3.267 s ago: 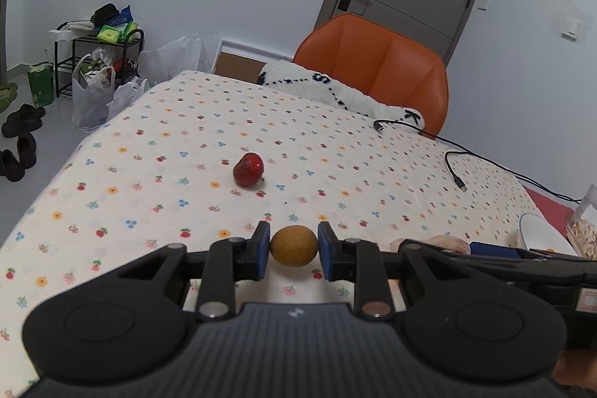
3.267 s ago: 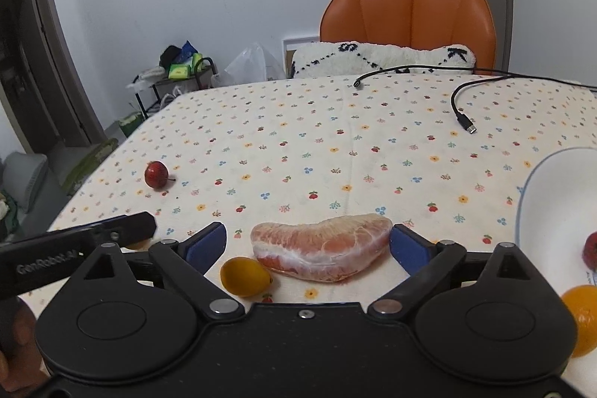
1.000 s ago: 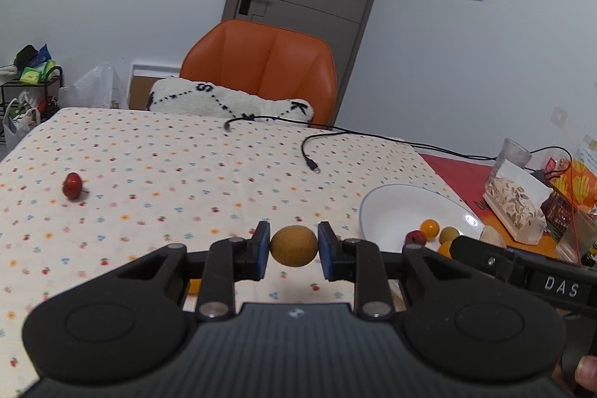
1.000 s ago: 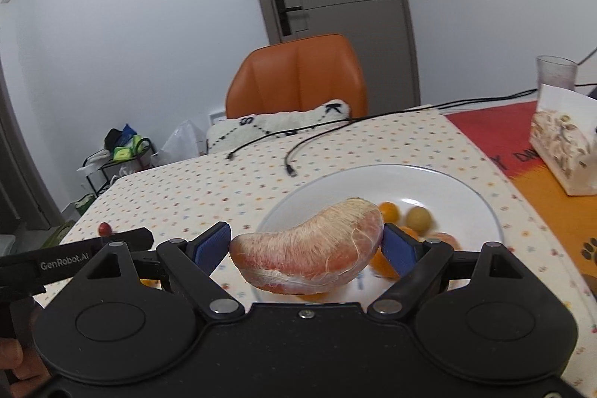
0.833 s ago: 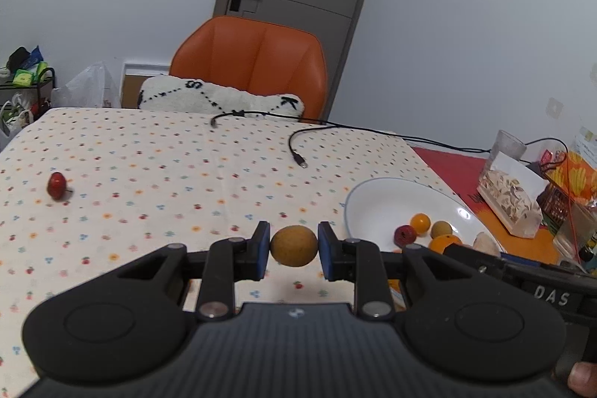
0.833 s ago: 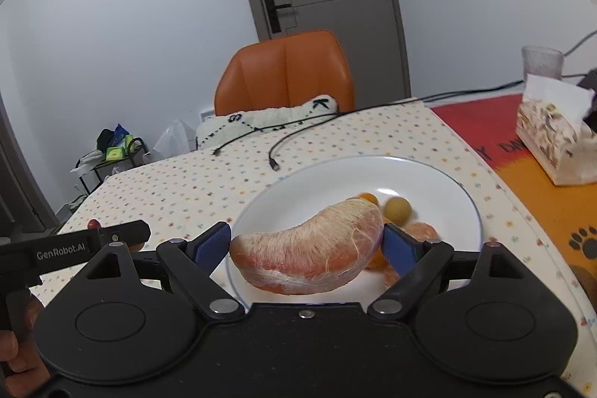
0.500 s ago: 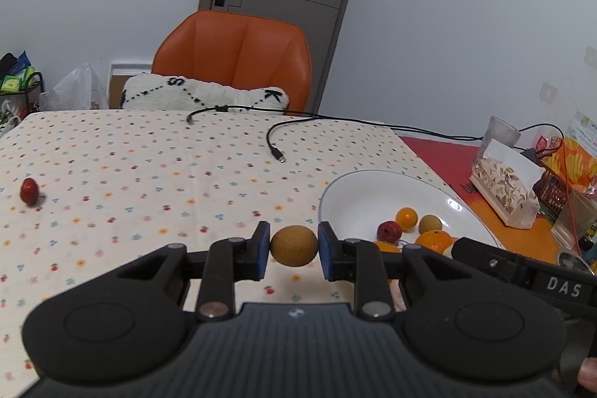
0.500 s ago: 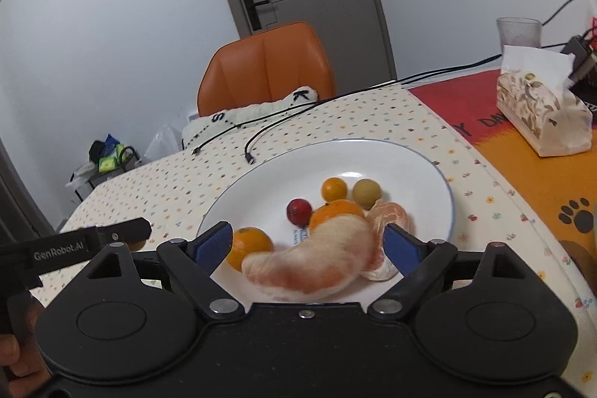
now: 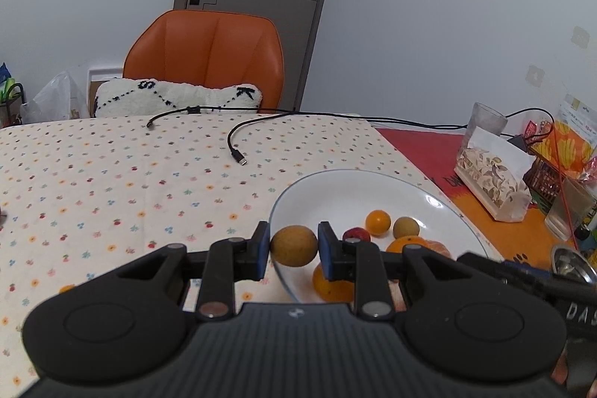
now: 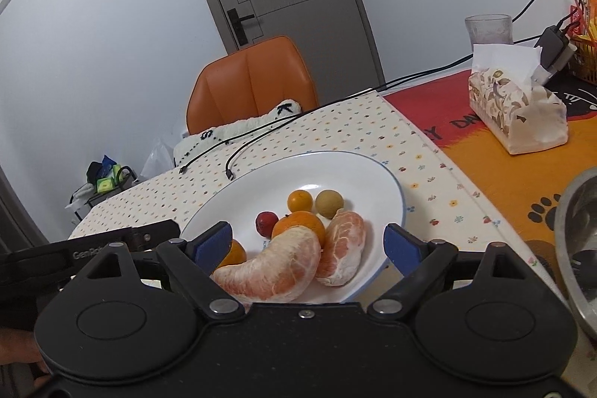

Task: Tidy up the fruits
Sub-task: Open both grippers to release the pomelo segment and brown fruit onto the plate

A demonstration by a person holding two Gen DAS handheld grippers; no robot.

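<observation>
Plate (image 10: 388, 181), white: 1. Pomelo segments (image 10: 272, 267): 2. Oranges (image 10: 298, 224): 2. Small orange fruit (image 10: 299, 200): 1. Tan round fruits (image 10: 329, 203): 2, one outside the plate. Red fruit (image 10: 265, 222): 1.

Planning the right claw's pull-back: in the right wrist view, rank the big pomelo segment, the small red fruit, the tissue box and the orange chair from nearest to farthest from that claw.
1. Big pomelo segment, on the plate between the open right claw fingers.
2. Small red fruit, mid-plate, left of centre.
3. Tissue box, right, on the orange mat.
4. Orange chair, behind the table's far edge.
</observation>
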